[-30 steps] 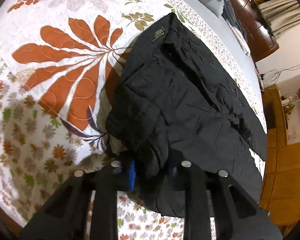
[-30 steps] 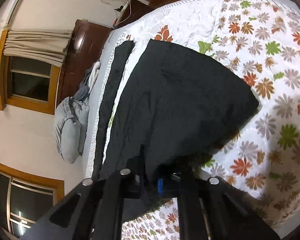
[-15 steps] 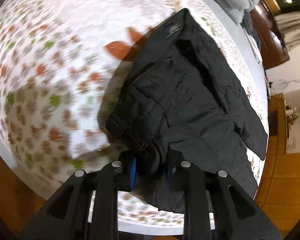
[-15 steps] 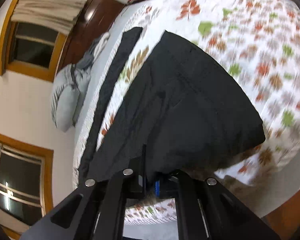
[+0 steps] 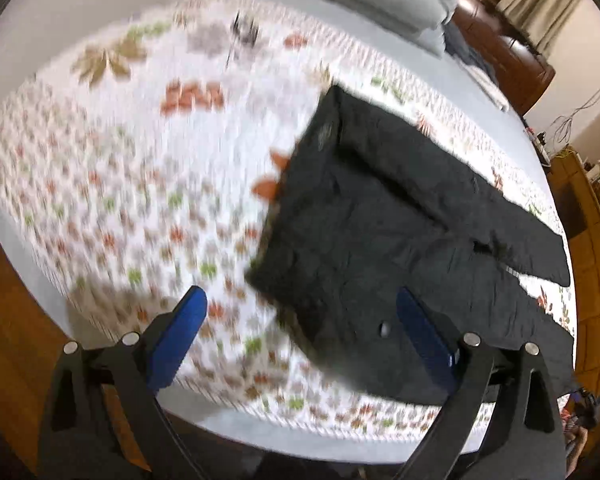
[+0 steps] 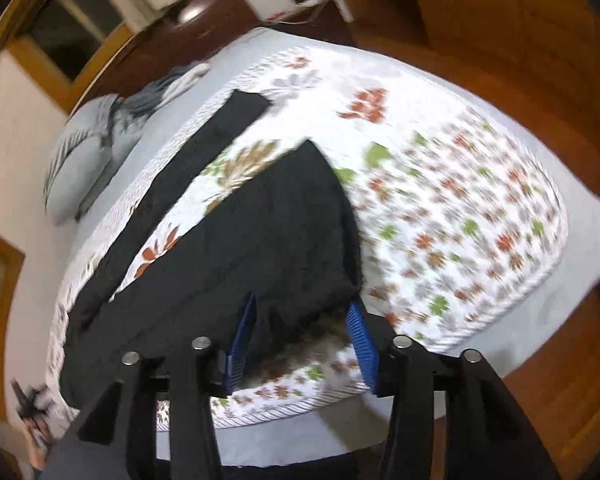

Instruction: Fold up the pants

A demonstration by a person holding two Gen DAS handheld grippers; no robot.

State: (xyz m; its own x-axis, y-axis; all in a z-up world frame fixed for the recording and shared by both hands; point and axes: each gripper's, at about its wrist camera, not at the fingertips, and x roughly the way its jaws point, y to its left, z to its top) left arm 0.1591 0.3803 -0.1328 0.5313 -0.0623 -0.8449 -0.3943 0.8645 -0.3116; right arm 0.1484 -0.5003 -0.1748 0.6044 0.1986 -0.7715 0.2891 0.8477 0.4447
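A bed is filling the room, a floral quilt [image 5: 148, 184] spreading over it above a wooden floor [image 6: 512, 52]. Both views are smearing with motion blur. Two grippers are hovering at its near edge. The left gripper [image 5: 300, 322] is standing wide apart, its two blue pads [image 5: 178, 330] holding nothing, the right-hand pad hanging over dark cloth without pinching it. The right gripper [image 6: 302, 338] is also spreading open, its blue fingers [image 6: 362, 346] bracketing a near corner of the garment, with nothing clamped between them.

One pair of black pants [image 5: 384, 236] is lying flat on the quilt, waist end toward the grippers. Two legs are showing: one is stretching away along the far side of the bed [image 6: 172, 184], apart from the broad dark panel nearer the tools, with a strip of quilt between them. A small patch like a label [image 5: 324, 136] is sitting near the far corner of the cloth, too blurred to read.

One grey pillow [image 6: 84, 164] is resting at the head of the bed, beside dark wooden furniture [image 5: 504, 60] and a curtained window [image 5: 540, 4]
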